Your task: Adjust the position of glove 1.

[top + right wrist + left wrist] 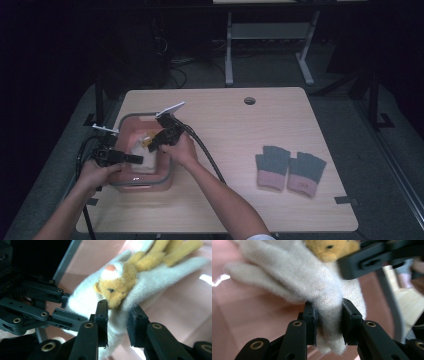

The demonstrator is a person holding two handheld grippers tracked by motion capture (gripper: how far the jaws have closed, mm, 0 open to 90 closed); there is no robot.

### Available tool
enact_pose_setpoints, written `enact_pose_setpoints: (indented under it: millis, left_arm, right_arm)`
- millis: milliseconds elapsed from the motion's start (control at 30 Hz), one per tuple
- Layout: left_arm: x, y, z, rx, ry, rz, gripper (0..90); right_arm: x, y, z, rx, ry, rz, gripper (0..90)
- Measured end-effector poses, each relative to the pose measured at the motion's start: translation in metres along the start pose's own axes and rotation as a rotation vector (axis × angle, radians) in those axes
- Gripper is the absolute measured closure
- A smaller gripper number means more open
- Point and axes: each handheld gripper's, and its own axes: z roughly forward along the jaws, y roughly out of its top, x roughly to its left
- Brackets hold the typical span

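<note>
A white knitted glove with a yellow-orange plush animal face lies inside a pink tub with a grey rim at the table's left. My left gripper is shut on the glove's cuff end, with white wool bunched between its jaws. From the other side, my right gripper is shut on the same glove, just below the animal face. Both grippers meet over the tub, the left one nearer the front and the right one behind it. The tub's pink floor lies under the glove.
A pair of grey fingerless gloves with pink cuffs lies flat at the right of the wooden table. A round cable hole is near the far edge. Cables trail off the table's left side. A desk frame stands beyond.
</note>
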Motion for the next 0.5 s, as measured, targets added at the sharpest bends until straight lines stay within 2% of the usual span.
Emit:
enact_pose_setpoints:
  millis: [67,267,500]
  left_arm:
    - [-0.0007,0.0007,0.0012,0.008,0.009,0.0,68.8]
    - [-0.0022,0.0013,0.0046,0.038,0.042,0.006,68.8]
    - [-0.0013,-0.0003,0.0099,0.071,0.078,0.003,67.8]
  right_arm:
    - [0.0014,-0.0003,-0.0001,0.003,-0.024,-0.02,71.1]
    - [0.0003,-0.0005,-0.0036,0.019,-0.043,-0.022,69.3]
    - [0.0002,-0.0003,-0.0082,0.008,-0.052,-0.027,68.5]
